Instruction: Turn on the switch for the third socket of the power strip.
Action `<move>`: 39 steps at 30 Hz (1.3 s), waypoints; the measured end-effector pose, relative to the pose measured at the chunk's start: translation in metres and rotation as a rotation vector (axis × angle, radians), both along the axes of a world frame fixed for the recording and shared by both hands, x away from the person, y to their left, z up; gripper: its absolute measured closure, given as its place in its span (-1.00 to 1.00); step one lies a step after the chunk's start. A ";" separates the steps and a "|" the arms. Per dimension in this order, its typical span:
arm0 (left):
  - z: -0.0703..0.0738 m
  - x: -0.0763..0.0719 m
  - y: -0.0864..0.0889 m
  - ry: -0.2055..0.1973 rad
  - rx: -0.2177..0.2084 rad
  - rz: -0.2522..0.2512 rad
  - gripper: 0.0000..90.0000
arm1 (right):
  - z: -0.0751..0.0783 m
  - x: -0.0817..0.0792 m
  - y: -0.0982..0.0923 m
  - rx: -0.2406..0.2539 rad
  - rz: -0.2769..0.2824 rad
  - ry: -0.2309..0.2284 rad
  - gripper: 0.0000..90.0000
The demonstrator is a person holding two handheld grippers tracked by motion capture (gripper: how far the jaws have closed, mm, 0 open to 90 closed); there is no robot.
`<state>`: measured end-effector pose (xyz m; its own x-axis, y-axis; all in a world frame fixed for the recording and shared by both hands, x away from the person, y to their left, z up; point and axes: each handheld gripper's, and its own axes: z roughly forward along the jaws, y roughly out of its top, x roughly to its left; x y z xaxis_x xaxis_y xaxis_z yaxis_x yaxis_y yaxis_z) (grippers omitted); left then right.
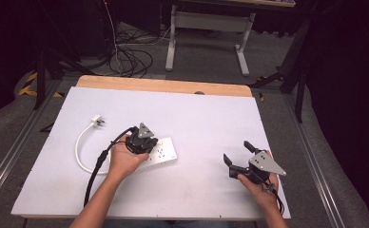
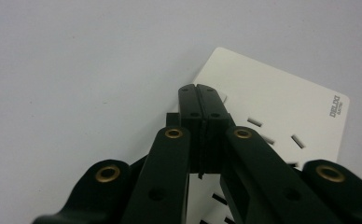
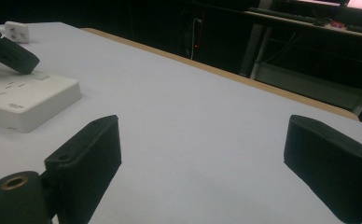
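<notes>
A white power strip (image 1: 163, 153) lies left of the table's centre. Its white cable (image 1: 80, 147) loops away to a white plug (image 1: 97, 121). My left gripper (image 1: 142, 144) points down onto the strip's left end. In the left gripper view it (image 2: 200, 93) is shut with nothing between the pads, and its tips sit on the strip (image 2: 281, 107) by a small raised switch (image 2: 222, 97). My right gripper (image 1: 236, 151) is held at the right near the front edge. It (image 3: 205, 135) stands wide open over bare table, aimed toward the strip (image 3: 25, 100).
The white mat (image 1: 197, 118) covers a wooden tabletop whose bare edge (image 1: 163, 85) shows at the back. Beyond it stand a desk frame (image 1: 206, 28) and loose floor cables (image 1: 130, 57). Dark curtains close in both sides.
</notes>
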<state>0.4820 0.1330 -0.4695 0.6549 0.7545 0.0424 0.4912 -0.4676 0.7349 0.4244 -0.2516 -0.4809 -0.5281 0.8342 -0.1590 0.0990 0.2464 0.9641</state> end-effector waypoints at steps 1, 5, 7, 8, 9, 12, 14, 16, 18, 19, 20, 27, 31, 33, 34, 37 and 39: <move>0.000 0.000 0.000 -0.002 0.000 0.001 1.00 | 0.000 0.000 0.000 0.000 0.000 0.000 -0.74; 0.000 0.000 -0.001 -0.004 0.002 0.000 1.00 | 0.000 0.000 0.000 0.000 -0.001 0.000 -0.74; 0.000 0.000 -0.001 -0.005 0.004 0.000 1.00 | 0.000 0.000 0.000 0.002 -0.001 0.000 -0.74; 0.000 0.000 -0.001 -0.005 0.003 0.001 1.00 | 0.000 0.000 0.000 0.002 -0.001 0.000 -0.74; 0.000 0.000 -0.001 -0.005 0.003 0.001 1.00 | 0.000 0.000 0.000 0.002 -0.002 -0.001 -0.74; 0.000 -0.001 -0.001 -0.006 0.005 0.002 1.00 | 0.000 0.000 0.000 0.004 -0.003 0.001 -0.74; 0.000 -0.001 -0.001 -0.006 0.005 0.003 1.00 | 0.001 0.000 -0.001 0.002 -0.003 -0.002 -0.74; 0.000 -0.001 -0.001 -0.009 0.007 0.005 1.00 | 0.001 -0.001 -0.001 0.003 -0.004 -0.002 -0.74; 0.000 -0.001 -0.002 -0.009 0.009 0.005 1.00 | 0.001 -0.001 -0.001 0.003 -0.004 -0.003 -0.74; 0.000 -0.001 -0.002 -0.010 0.009 0.007 1.00 | 0.001 -0.001 -0.001 0.003 -0.004 -0.002 -0.74; 0.000 -0.001 -0.002 -0.012 0.011 0.007 1.00 | 0.001 -0.001 -0.001 0.003 -0.003 -0.004 -0.74; 0.000 -0.003 -0.002 -0.020 0.019 0.018 1.00 | 0.002 -0.001 0.001 0.001 0.000 -0.005 -0.74; 0.002 -0.003 0.004 -0.046 -0.025 0.030 1.00 | 0.003 -0.001 0.001 0.005 -0.002 -0.005 -0.74; 0.006 -0.004 0.010 -0.066 -0.049 0.038 1.00 | 0.003 -0.001 0.001 0.007 -0.002 -0.004 -0.74; 0.008 -0.004 0.013 -0.076 -0.068 0.043 1.00 | 0.003 -0.001 0.001 0.007 -0.002 -0.003 -0.74; 0.013 -0.007 0.022 -0.108 -0.106 0.063 1.00 | 0.002 0.000 0.001 0.008 0.000 -0.007 -0.74; 0.014 -0.009 0.025 -0.116 -0.121 0.072 1.00 | 0.002 0.000 0.002 0.007 0.000 -0.006 -0.74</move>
